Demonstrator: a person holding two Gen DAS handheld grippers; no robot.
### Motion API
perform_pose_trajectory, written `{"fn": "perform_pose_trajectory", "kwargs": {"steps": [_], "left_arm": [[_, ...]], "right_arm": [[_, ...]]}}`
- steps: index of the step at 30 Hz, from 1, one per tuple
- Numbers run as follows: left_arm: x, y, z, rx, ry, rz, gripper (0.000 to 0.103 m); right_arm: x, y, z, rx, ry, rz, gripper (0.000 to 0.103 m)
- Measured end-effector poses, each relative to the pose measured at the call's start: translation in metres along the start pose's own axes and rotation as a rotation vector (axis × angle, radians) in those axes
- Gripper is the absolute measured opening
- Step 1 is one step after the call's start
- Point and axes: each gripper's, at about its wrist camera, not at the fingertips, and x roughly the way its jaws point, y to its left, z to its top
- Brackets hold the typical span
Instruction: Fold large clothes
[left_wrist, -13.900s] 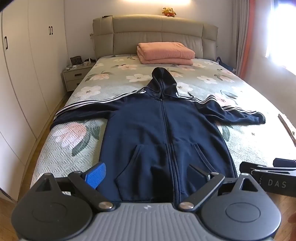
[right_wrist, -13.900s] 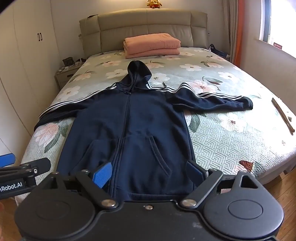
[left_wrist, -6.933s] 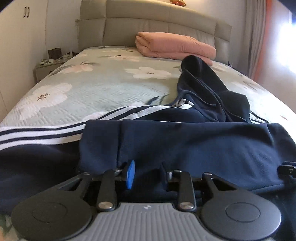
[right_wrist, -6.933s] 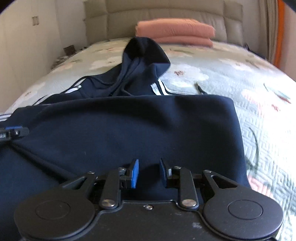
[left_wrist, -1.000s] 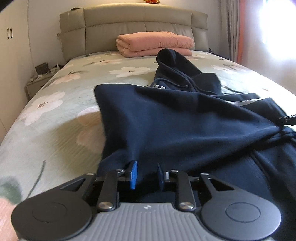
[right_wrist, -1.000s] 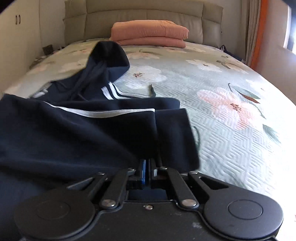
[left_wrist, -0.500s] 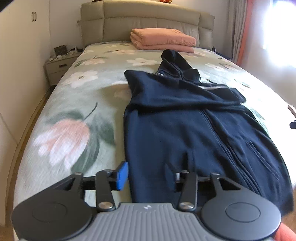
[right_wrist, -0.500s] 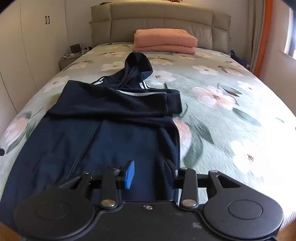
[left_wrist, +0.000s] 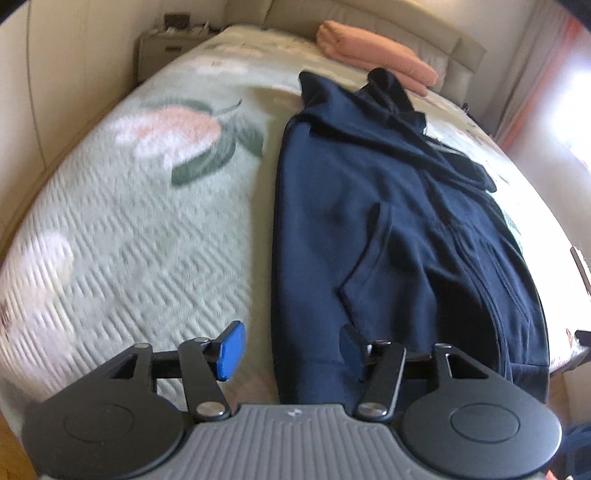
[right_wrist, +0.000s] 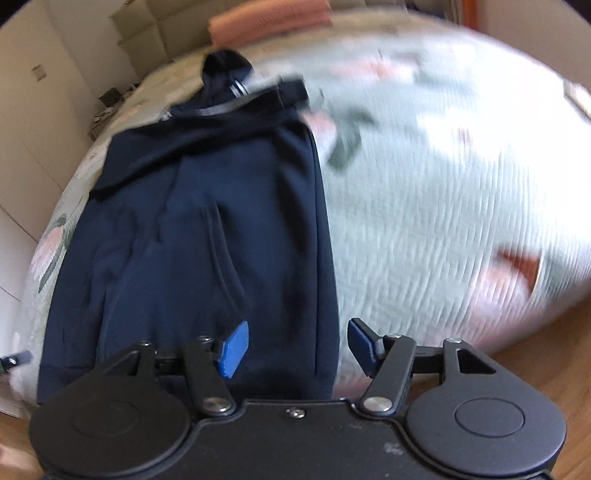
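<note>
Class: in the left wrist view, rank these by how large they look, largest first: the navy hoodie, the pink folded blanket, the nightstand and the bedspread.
1. bedspread
2. navy hoodie, near the camera, which inflates it
3. pink folded blanket
4. nightstand

The last two look close in size; both are far off, so their order is unsure.

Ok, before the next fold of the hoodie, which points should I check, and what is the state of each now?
1. Left gripper open with nothing between its fingers: ok; its jaws have just been opening.
2. Right gripper open and empty: ok; its jaws also have just been opening.
3. Both sleeves folded in across the chest of the hoodie: ok.
4. Hood folded down: not ok, it lies out toward the pink blanket.
5. Hem lying flat on the bed: cannot tell, the grippers hide it.
6. Sharp view of the fabric: not ok, the right wrist view is blurred.
</note>
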Motion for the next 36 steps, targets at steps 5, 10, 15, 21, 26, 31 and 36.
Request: {"fn": "perform_pose_trajectory", "kwargs": {"steps": [5,10,15,21,26,31,36], "left_arm": [[0.012,0.002,-0.017,-0.03,0.043,0.002,0.067],[0.022,0.011,-0.021,-0.102,0.046,-0.012,0.073],[0.028,0.01,-0.019,-0.13,0.036,-0.037,0.084],[0.032,0.013,-0.019,-0.193,0.04,-0.09,0.091],[0.042,-0.013,-0.021,-0.076,0.051,-0.001,0.088],[0.043,-0.05,-0.031,0.123,0.011,0.093,0.047],[0.036,-0.048,-0.026,0.072,-0.019,0.015,0.016]], "right_arm": [[0.023,-0.023,-0.026,0.093,0.051,0.03,0.075],[0.035,-0.031,-0.033,0.112,0.069,0.035,0.075],[0.048,-0.028,-0.037,0.074,0.088,0.014,0.075],[0.062,-0.026,-0.043,0.078,0.109,0.083,0.075],[0.071,-0.02,-0.046,0.079,0.134,0.134,0.076],[0.082,-0.017,-0.05,0.098,0.142,0.136,0.077],[0.067,-0.008,-0.051,0.044,0.111,0.106,0.009]]}}
